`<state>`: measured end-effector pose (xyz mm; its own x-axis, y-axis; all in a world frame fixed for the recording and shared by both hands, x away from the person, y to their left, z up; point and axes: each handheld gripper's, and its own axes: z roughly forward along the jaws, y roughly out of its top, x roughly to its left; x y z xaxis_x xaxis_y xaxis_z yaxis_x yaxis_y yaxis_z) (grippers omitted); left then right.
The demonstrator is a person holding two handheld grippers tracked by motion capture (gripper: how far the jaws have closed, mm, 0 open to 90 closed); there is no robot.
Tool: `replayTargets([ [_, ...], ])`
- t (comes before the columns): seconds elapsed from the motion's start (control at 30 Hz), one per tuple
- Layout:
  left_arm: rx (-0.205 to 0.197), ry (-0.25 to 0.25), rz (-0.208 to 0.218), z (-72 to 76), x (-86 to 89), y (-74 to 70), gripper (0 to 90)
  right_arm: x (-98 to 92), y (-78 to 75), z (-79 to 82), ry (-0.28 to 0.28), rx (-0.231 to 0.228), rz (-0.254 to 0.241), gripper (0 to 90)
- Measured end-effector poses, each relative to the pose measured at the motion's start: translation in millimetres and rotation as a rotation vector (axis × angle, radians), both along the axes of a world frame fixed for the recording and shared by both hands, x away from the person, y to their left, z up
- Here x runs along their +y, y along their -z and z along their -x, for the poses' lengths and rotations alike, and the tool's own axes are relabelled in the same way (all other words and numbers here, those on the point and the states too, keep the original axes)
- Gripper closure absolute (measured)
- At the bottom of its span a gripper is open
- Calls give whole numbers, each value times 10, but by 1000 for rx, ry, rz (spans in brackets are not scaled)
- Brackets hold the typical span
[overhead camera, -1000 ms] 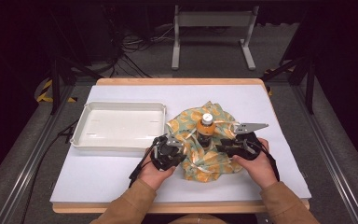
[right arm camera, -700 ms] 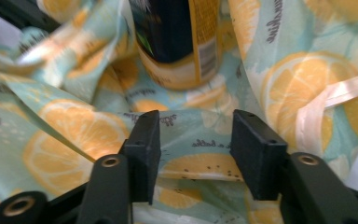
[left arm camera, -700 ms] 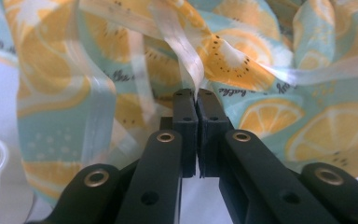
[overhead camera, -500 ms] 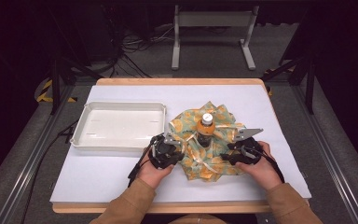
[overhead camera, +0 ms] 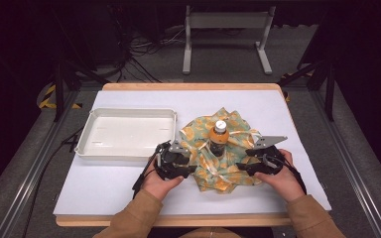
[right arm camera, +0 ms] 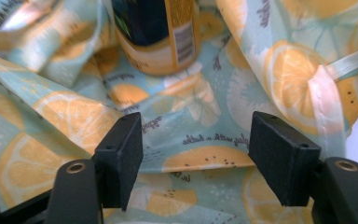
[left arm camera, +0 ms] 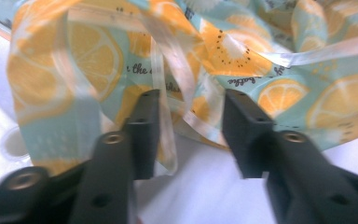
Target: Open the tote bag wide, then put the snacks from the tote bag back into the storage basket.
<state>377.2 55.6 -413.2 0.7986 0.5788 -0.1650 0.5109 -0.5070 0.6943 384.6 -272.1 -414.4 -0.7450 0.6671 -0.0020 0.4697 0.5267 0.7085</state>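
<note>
A teal cloth printed with orange slices [overhead camera: 203, 134] lies crumpled on the white table. An orange-labelled bottle with a white cap [overhead camera: 219, 139] stands upright in its middle. My left gripper [overhead camera: 191, 166] is at the cloth's left edge. Its jaws have just been opening and now stand open [left arm camera: 191, 98]. A pale ribbon [left arm camera: 161, 70] hangs loose between them, beside the left jaw. My right gripper [overhead camera: 243, 166] is at the cloth's right edge. Its jaws have also just been opening and stand open [right arm camera: 198, 121] over flat cloth [right arm camera: 74, 116], with the bottle's base [right arm camera: 158, 32] just ahead.
An empty white tray [overhead camera: 129, 153] sits on the table left of the cloth, close to my left hand. The table's near edge runs just below both forearms. A metal stand and cables lie on the dark floor beyond the table.
Both hands have stayed almost in place at the cloth's sides. The cloth's folds around the bottle have shifted slightly.
</note>
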Motion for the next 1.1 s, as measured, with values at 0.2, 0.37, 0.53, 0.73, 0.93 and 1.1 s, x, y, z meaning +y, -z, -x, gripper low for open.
replayTargets([
  [0.2,-11,15,12,84,107,-128,347,-54,-146,55,-13,-37,-84,326],
  [0.37,-19,50,9,173,174,-232,307,-98,-267,108,-1,-61,-113,322],
  [0.53,-35,50,31,233,260,-339,288,-170,-400,160,9,-92,-165,322],
  [0.73,-66,60,66,250,278,-462,287,-265,-483,192,27,-107,-200,322],
  [0.93,-105,55,130,233,309,-618,286,-380,-542,202,49,-117,-241,325],
  [1.1,-123,52,197,160,286,-718,274,-449,-553,197,66,-120,-261,324],
])
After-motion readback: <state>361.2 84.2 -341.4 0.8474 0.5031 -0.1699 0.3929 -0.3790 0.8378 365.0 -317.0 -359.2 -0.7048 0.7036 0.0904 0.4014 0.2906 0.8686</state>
